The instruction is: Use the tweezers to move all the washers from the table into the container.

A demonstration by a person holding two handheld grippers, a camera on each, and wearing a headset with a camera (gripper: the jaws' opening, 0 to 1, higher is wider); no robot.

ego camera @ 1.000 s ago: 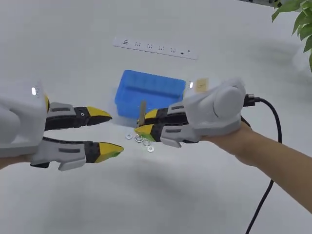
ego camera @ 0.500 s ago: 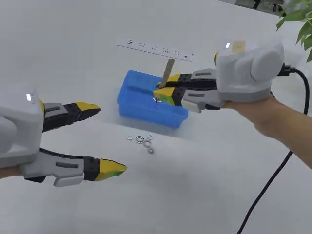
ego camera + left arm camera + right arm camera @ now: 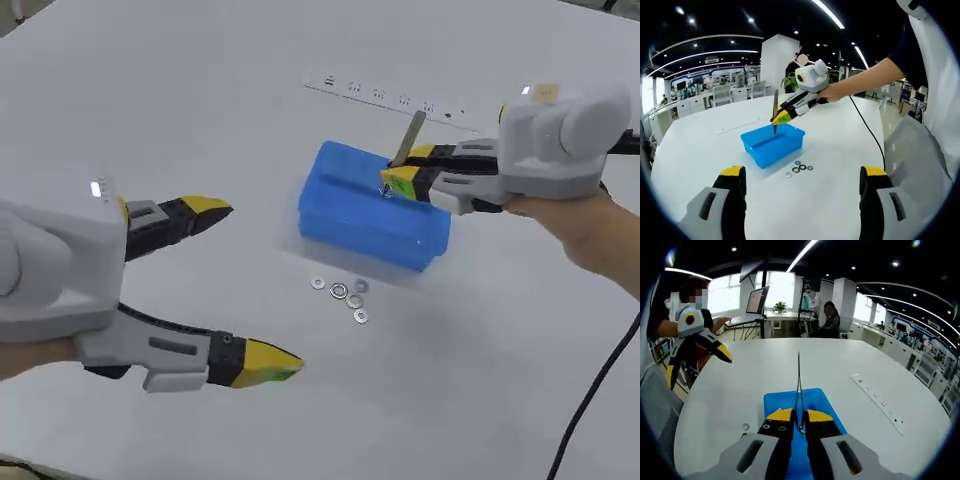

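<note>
My right claw [image 3: 403,181] is clenched on the tweezers [image 3: 410,136], whose tips hang over the blue container [image 3: 370,236], near its far wall. There is a small grey speck at the tips that I take for a washer, though it is too small to be sure. My left claw [image 3: 240,285] is released, jaws spread wide, holding nothing, low over the table [image 3: 200,80] toward its near edge.

About 5 washers [image 3: 340,291] lie in a loose cluster on the table, just beside the container's near wall.

What worries me:

1. I grip the tweezers near their middle, and they stand tilted in my jaws. If I ease the squeeze to drop a washer, the whole tool could slip or swivel and fall into the container.
2. The tips sit close to the far wall. A washer let go there could strike the rim and bounce out toward the power strip [image 3: 390,97] at the far edge.
3. The cluster is tight, some washers touching. Pinching 1 may flick its neighbours away across the bare table.
4. My open left claw is near that cluster. A careless sweep would scatter it.
</note>
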